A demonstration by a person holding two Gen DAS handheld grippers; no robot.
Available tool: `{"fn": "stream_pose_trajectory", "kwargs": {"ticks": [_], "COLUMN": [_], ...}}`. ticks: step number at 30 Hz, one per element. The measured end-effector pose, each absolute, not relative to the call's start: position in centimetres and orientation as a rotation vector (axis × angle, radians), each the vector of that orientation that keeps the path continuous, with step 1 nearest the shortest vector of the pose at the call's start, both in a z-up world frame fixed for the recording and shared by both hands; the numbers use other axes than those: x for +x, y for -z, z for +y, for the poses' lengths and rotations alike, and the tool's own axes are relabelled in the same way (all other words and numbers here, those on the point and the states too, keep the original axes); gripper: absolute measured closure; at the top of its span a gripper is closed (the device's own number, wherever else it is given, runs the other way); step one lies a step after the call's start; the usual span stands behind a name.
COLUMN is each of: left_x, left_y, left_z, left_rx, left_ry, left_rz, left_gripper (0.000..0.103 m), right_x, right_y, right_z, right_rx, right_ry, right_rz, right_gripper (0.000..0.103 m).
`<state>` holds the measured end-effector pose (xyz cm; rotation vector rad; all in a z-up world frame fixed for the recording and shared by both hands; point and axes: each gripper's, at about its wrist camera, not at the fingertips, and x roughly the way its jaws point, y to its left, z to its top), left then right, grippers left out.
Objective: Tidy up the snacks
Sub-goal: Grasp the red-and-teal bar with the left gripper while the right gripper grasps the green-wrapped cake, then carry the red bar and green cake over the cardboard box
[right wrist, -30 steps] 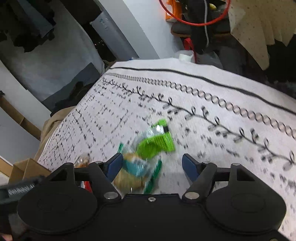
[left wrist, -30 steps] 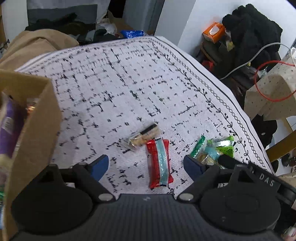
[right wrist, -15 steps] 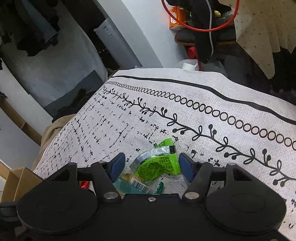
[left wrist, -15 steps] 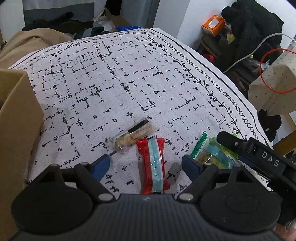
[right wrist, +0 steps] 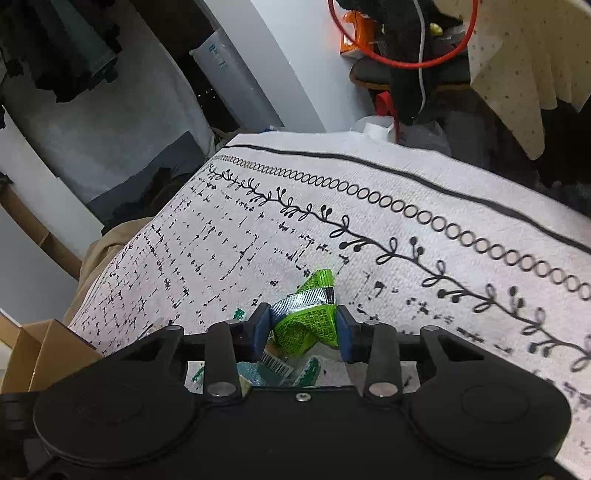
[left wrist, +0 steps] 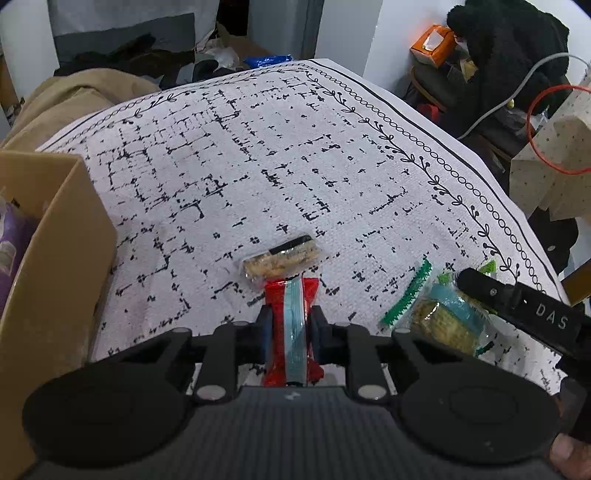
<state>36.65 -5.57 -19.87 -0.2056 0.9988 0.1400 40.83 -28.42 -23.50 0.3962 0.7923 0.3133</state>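
Observation:
My left gripper (left wrist: 290,326) is shut on a red snack packet with a blue stripe (left wrist: 291,325), which lies on the patterned white cloth (left wrist: 258,166). A clear-wrapped cracker bar (left wrist: 280,258) lies just beyond it, touching its far end. My right gripper (right wrist: 300,330) is shut on a bright green packet (right wrist: 308,321). Under it lie a teal and green wrapped snack (right wrist: 275,365), also seen in the left wrist view (left wrist: 439,317). The right gripper's black body (left wrist: 517,306) reaches in from the right there.
A cardboard box (left wrist: 48,266) with a purple packet (left wrist: 11,236) inside stands at the left; its corner shows in the right wrist view (right wrist: 44,354). Beyond the cloth's edge are a dark coat on a chair (left wrist: 509,55), an orange tissue box (left wrist: 432,44) and a red cable loop (right wrist: 402,33).
Both grippers were open and have closed: the left on the red packet, the right on the green packet. Both moved forward and down over their packets.

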Motion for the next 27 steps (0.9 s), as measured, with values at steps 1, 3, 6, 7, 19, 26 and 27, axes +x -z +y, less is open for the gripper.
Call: {"fn": "stream_pose_trajectory", "kwargs": {"ticks": [1, 3, 6, 7, 19, 26, 27], "left_x": [36.5, 36.3, 36.4, 36.5, 34.9, 33.6, 33.4], "left_y": [19.8, 19.6, 19.2, 19.0, 15.6, 12.8, 12.5], "left_z": [-5.5, -5.5, -5.8, -6.0, -5.1, -4.6, -4.5], "left_rx": [-0.215, -0.229, -0.229, -0.21, -0.263, -0.289, -0.292], "left_ry": [-0.137, -0.132, -0.129, -0.143, -0.125, -0.096, -0.096], "left_rz": [1.0, 1.004, 1.004, 1.013, 0.97, 0.94, 0.933], "left_gripper": [0.083, 0.083, 0.083, 0.083, 0.083, 0.083, 0.083], "right_x": [40.5, 39.9, 38.9, 38.7, 36.1, 34.3, 34.1], "right_y": [23.3, 22.9, 22.6, 22.6, 19.7, 16.9, 16.3], "right_z": [-28.6, -29.2, -30.0, -30.1, -29.6, -28.6, -28.5], "right_rx": [0.396, 0.398, 0.409, 0.413, 0.408, 0.373, 0.367], "right_ry": [-0.311, -0.301, -0.283, -0.279, -0.274, -0.268, -0.27], "right_rz": [0.786, 0.777, 0.78, 0.784, 0.77, 0.761, 0.755], "right_gripper": [0.067, 0.067, 0.067, 0.067, 0.067, 0.067, 0.067]}}
